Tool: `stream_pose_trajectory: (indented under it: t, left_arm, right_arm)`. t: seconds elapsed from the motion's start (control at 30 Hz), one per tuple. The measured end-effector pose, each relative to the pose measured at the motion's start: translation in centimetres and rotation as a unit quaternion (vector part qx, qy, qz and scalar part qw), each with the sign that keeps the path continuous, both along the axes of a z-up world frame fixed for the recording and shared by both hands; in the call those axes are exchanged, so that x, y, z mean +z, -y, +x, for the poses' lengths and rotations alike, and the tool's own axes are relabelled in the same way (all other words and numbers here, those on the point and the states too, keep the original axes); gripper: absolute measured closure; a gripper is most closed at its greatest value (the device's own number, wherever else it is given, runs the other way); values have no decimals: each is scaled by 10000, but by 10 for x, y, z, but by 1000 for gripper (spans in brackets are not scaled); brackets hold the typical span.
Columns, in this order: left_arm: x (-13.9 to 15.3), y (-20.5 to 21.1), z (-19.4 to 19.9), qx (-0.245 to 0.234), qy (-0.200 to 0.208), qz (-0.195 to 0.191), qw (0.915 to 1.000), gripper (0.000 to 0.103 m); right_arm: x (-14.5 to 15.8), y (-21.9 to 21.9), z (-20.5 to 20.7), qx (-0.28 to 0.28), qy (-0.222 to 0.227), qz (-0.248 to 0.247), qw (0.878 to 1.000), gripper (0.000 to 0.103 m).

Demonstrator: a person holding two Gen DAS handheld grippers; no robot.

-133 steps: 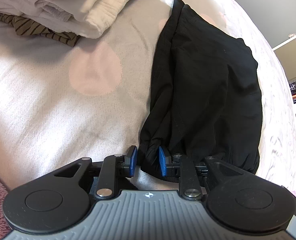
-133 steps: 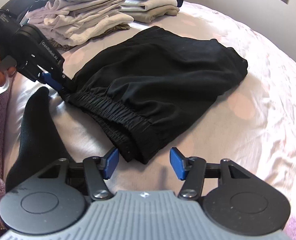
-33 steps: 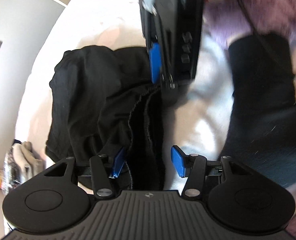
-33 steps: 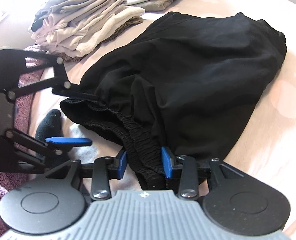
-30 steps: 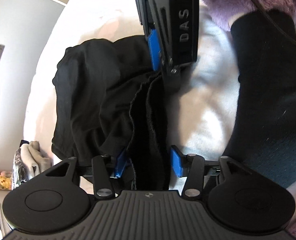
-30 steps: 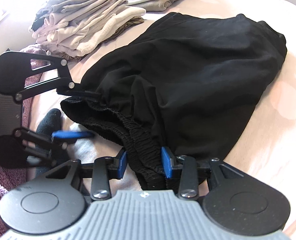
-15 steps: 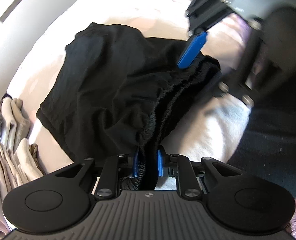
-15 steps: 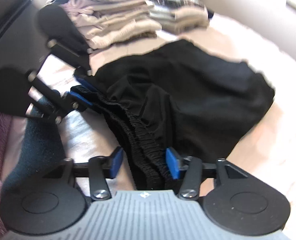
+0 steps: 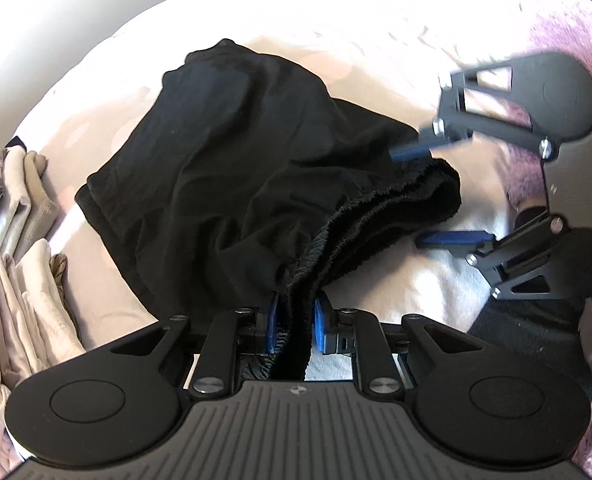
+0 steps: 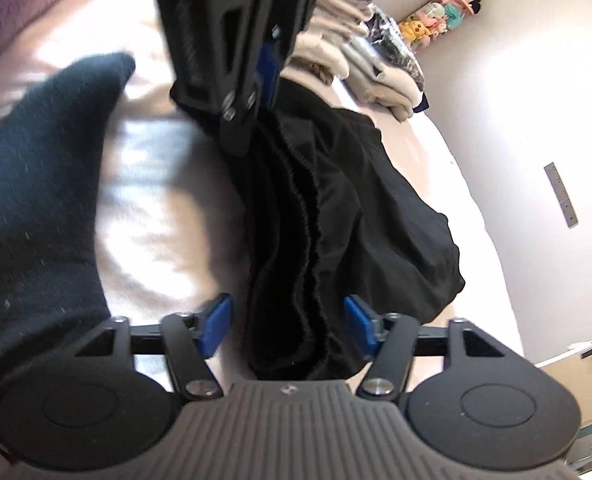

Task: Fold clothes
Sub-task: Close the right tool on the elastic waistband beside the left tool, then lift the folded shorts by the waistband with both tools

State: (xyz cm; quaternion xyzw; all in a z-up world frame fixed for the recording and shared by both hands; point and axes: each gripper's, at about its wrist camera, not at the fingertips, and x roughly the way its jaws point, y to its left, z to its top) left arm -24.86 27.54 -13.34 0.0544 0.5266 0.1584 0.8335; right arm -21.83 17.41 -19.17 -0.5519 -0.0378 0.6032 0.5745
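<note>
Shorts: Black shorts (image 9: 231,152) lay on the bed (image 9: 376,40), filling the middle of the left wrist view, hems toward the upper left and the gathered waistband (image 9: 376,216) running from lower center to right of center. You kept the body flat on the bed so that only the waistband end was lifted.

Left gripper: Your left gripper (image 9: 294,322), at bottom center of its own view, was pressed together on one end of the waistband, black cloth bunched between the blue pads. That pinch looked meant to anchor one corner for the fold.

Right gripper: Your right gripper (image 10: 287,326) was spread, its pads on either side of the waistband's other end with a gap on each side. In the left wrist view it showed at the right edge, one finger above the cloth and one below. It seemed placed to close on that corner, so both ends could be carried together.

Waistband line: In the right wrist view the band ran straight up the middle from your right gripper to the left one at the top, so your tools faced each other along it.

Stack: Folded pale clothes (image 9: 19,280) sat at the left edge of the left wrist view, near the shorts, likely where this piece belonged once folded.

Sock: A dark sock (image 10: 43,184) filled the left of the right wrist view, beside the band, apart from it.
</note>
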Motion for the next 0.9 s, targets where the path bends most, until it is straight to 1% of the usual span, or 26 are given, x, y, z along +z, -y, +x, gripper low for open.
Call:
stream_pose_trajectory:
  t: [0.07,0.1,0.13,0.2,0.23,0.27,0.3,0.33,0.4,0.47,0.53,0.63,0.67,0.7,0.77,0.87,0.9]
  left_arm:
    - [0,4,-2,116,110,96,9998,87]
    - [-1,8,-3,162,157,187,9996,87]
    - [-2,13,-4,209,210,269,9992,85]
    - [-5,21,-6,299,327,372,9983,85]
    - [-7,25,-7,321,384,422,9979,84]
    - [-8,28,-7,327,435,477,9974,80]
    - [-10,32,-8,289,469,537,9970,72]
    - [-11,35,-8,247,500,598,9967,62]
    - [-15,45,-7,40,447,868,9952,53]
    - [-20,53,-3,-197,249,1255,9916,53]
    - [-27,57,1,-267,25,1610,9866,53]
    - [-33,56,5,-150,-77,1836,9828,53]
    - [-34,55,5,-110,-71,1837,9829,53]
    - [-34,55,6,-71,-61,1828,9831,53]
    - [-36,55,5,-34,-33,1937,9811,55]
    - [-35,56,2,18,69,2058,9786,64]
    - [-33,56,1,39,122,2056,9786,72]
  right_arm:
    - [0,-1,1,-42,15,-25,10000,65]
    - [2,-1,2,-73,-50,3,10000,70]
    - [4,-1,4,-104,-115,30,9999,73]
    - [11,-4,11,-289,-461,75,9985,77]
    - [14,-6,16,-391,-651,97,9971,77]
    - [18,-8,20,-494,-840,118,9952,78]
    - [21,-9,24,-596,-1029,140,9928,78]
    - [25,-11,28,-697,-1218,161,9900,78]
    - [29,-13,34,-817,-1493,170,9853,78]
    - [32,-15,40,-923,-1750,174,9801,78]
    - [34,-16,45,-1020,-1943,188,9754,78]
    - [37,-18,52,-1142,-2191,206,9688,78]
    - [37,-17,53,-1162,-2248,206,9672,78]
    - [37,-18,54,-1172,-2267,207,9667,78]
    - [37,-17,53,-1167,-2265,212,9668,78]
    - [38,-17,54,-1155,-2303,240,9659,78]
    - [38,-17,54,-1153,-2314,246,9657,78]
